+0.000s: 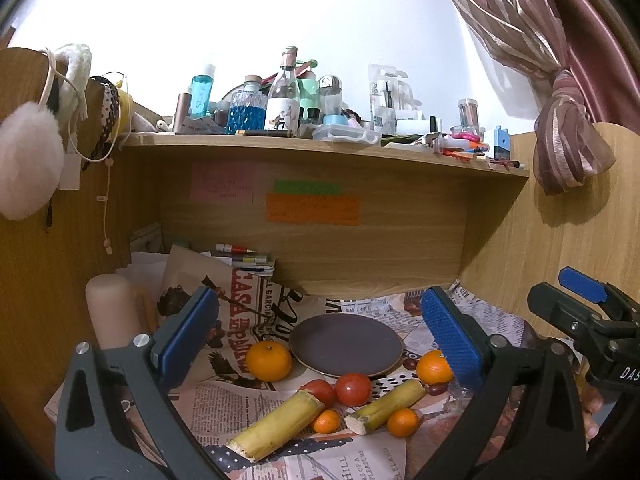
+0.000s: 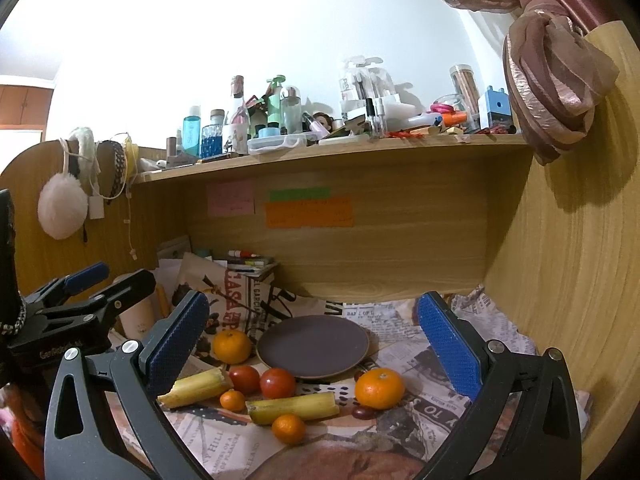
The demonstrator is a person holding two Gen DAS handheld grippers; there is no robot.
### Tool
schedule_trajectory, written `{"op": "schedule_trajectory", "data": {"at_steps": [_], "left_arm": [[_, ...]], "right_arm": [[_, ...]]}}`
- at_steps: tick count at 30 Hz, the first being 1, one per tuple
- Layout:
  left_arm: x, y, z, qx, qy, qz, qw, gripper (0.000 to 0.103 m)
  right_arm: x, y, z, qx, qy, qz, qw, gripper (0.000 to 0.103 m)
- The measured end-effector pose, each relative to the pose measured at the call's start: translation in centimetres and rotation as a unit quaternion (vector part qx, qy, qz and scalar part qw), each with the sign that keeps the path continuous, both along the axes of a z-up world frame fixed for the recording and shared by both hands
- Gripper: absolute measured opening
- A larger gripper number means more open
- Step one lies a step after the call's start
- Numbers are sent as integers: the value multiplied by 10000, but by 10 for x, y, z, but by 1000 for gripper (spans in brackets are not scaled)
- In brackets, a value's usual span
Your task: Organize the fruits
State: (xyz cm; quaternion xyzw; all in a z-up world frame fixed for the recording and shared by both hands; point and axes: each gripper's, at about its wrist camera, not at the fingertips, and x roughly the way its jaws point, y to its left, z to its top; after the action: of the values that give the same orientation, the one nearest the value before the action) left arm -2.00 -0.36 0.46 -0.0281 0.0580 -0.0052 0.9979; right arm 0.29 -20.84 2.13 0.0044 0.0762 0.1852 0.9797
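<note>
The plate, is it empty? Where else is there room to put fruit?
Yes, the plate is bare. There is also free newspaper behind it, by the wooden wall. In front it is crowded with oranges, tomatoes and sugarcane pieces.

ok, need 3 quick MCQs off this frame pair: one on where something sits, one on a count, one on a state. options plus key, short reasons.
1. Where do the two tomatoes sit relative to the plate?
A. On the plate
B. On the newspaper just in front of it
C. Up on the shelf

2. How many sugarcane pieces lie on the newspaper?
A. One
B. Two
C. Four

3. What state is the plate in?
A. Empty
B. Holding an orange
C. Upside down over the fruit

Key:
1 B: both red tomatoes rest on the paper by the plate's near rim.
2 B: one sugarcane piece at left, another in the middle.
3 A: its dark surface is bare; both large oranges lie off it on either side.
</note>
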Motion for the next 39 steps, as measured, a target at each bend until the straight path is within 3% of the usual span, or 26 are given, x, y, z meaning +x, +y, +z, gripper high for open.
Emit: {"op": "schedule_trajectory", "data": {"at_steps": [39], "left_arm": [[-14, -3, 3, 13, -118, -28, 9999, 103]], "right_arm": [[-11, 8, -1, 50, -55, 76, 9999, 103]]}}
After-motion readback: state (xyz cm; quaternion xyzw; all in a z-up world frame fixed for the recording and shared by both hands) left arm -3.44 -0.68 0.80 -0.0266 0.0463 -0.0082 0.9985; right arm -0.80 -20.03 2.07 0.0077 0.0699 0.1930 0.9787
